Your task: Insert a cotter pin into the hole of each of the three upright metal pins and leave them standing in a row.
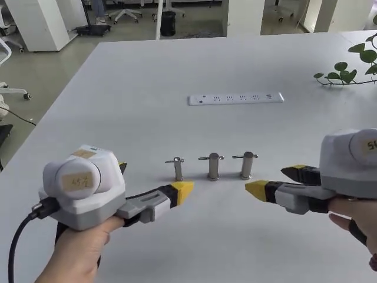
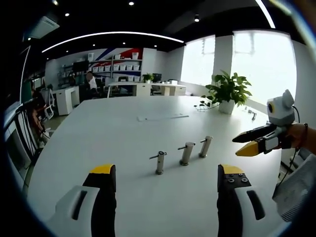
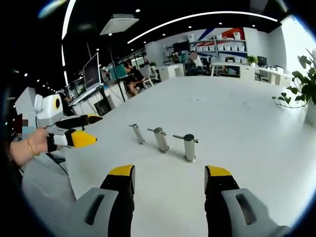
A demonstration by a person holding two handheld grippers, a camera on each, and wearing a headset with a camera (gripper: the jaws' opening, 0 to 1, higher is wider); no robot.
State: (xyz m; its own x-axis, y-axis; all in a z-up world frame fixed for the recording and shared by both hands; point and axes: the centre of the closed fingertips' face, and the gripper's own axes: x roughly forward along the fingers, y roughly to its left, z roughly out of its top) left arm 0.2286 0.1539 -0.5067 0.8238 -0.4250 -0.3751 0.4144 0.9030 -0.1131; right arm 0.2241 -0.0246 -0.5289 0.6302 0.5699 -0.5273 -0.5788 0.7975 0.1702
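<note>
Three short metal pins stand upright in a row on the white table: left pin (image 1: 178, 169), middle pin (image 1: 213, 167), right pin (image 1: 247, 165). Each has a thin cotter pin lying crosswise through its top. The row also shows in the left gripper view (image 2: 186, 153) and the right gripper view (image 3: 160, 139). My left gripper (image 1: 152, 180) hovers open, near and left of the row, holding nothing. My right gripper (image 1: 274, 180) is open near and right of the row, also holding nothing. The left gripper's own jaws (image 2: 167, 170) and the right gripper's own jaws (image 3: 169, 171) stand wide apart.
A white power strip (image 1: 235, 98) lies beyond the pins. Leafy plant stems (image 1: 347, 71) reach in at the table's far right, from a potted plant (image 2: 228, 91). The table's left edge (image 1: 35, 127) drops to an office floor with chairs and cabinets.
</note>
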